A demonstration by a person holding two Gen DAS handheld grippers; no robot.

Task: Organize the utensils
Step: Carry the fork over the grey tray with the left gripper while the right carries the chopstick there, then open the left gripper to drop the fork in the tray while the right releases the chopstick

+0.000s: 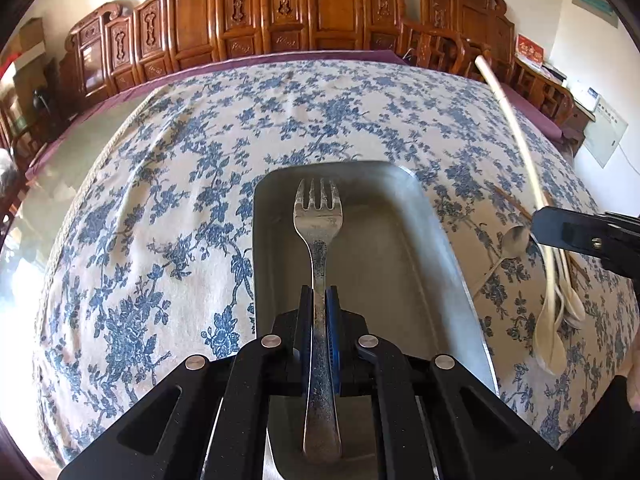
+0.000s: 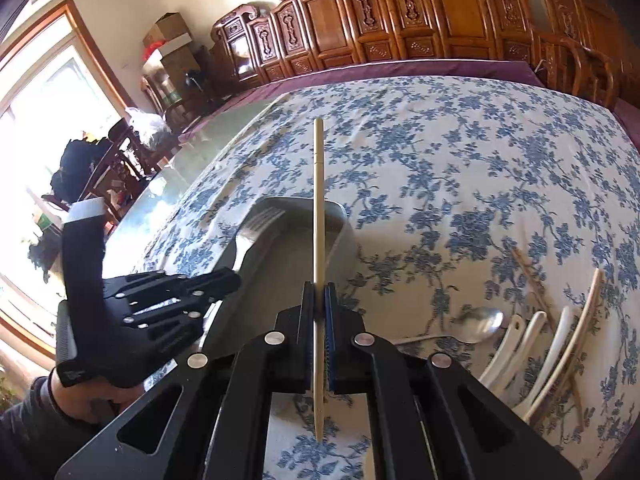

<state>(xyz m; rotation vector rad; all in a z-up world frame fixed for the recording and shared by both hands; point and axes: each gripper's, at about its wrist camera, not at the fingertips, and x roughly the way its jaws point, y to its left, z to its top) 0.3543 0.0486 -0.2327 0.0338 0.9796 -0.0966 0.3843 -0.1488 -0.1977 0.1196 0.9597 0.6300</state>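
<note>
Fork (image 1: 318, 236) clamped by its handle in the left gripper (image 1: 319, 300), prongs pointing away, hanging over the metal tray (image 1: 400, 248). Chopstick (image 2: 319, 240) pinched upright in the right gripper (image 2: 319, 300), jaws tight on it, tip reaching out above the tray's far right corner.

Seen only from the left wrist: the tray's bare floor under the fork, plus the right gripper's black tip poking in from the right edge. Seen only from the right wrist: the whole left gripper from the side, a hand (image 2: 76, 400) and dark sleeve behind it, and a bright window.

Near the right edge of the tablecloth (image 1: 160, 200), well apart from the tray, a loose pile: one metal spoon (image 2: 476, 324), three white spoons (image 2: 532, 328) counted from the right wrist, a second pale chopstick (image 2: 576, 336) and one brown chopstick (image 2: 532, 280). From the left wrist that pile overlaps badly, count unclear. Bowls of the white spoons cut off behind the right gripper's body. Near end of the tray hidden under both grippers.

One fork, one tray, carved wooden chairs (image 1: 280, 8) lined along the far edge.
</note>
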